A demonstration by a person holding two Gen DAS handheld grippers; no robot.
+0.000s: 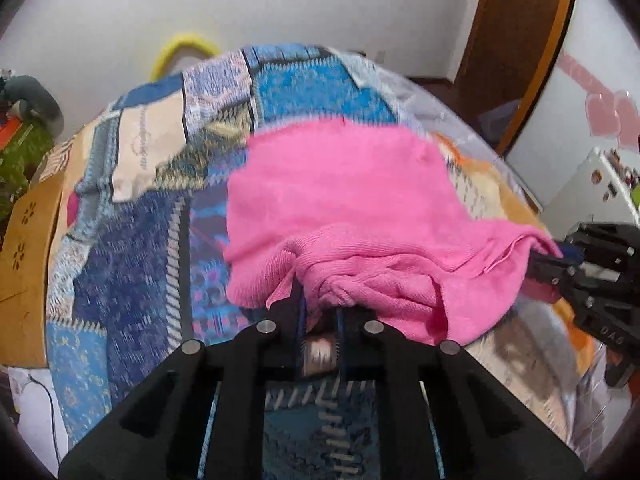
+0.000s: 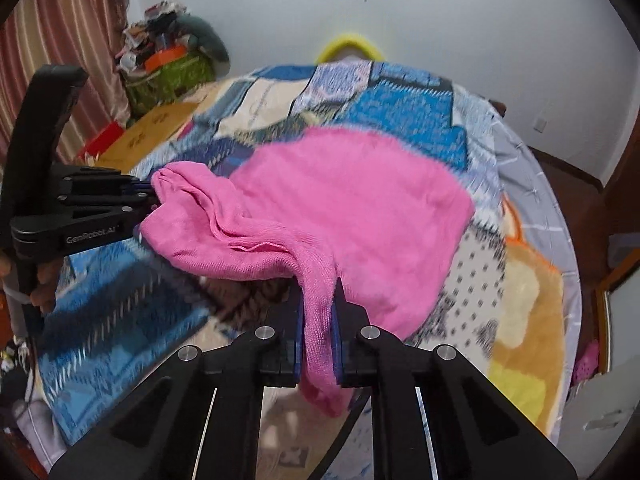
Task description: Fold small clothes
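Note:
A pink knit garment [image 1: 340, 184] lies on the patchwork bedspread [image 1: 132, 248], its near edge lifted off the bed. My left gripper [image 1: 320, 300] is shut on a bunched part of that edge; it also shows at the left of the right wrist view [image 2: 150, 200]. My right gripper [image 2: 318, 312] is shut on another part of the pink garment [image 2: 352, 200], with fabric hanging down between the fingers; it shows at the right of the left wrist view [image 1: 556, 260]. The cloth sags between the two grippers.
The bed fills most of both views. A wooden headboard [image 1: 24, 240] runs along the left side. A green basket of clutter [image 2: 168, 76] stands by the striped curtain [image 2: 72, 40]. A wooden door [image 1: 512, 40] and a white cabinet [image 1: 592, 192] are at the right.

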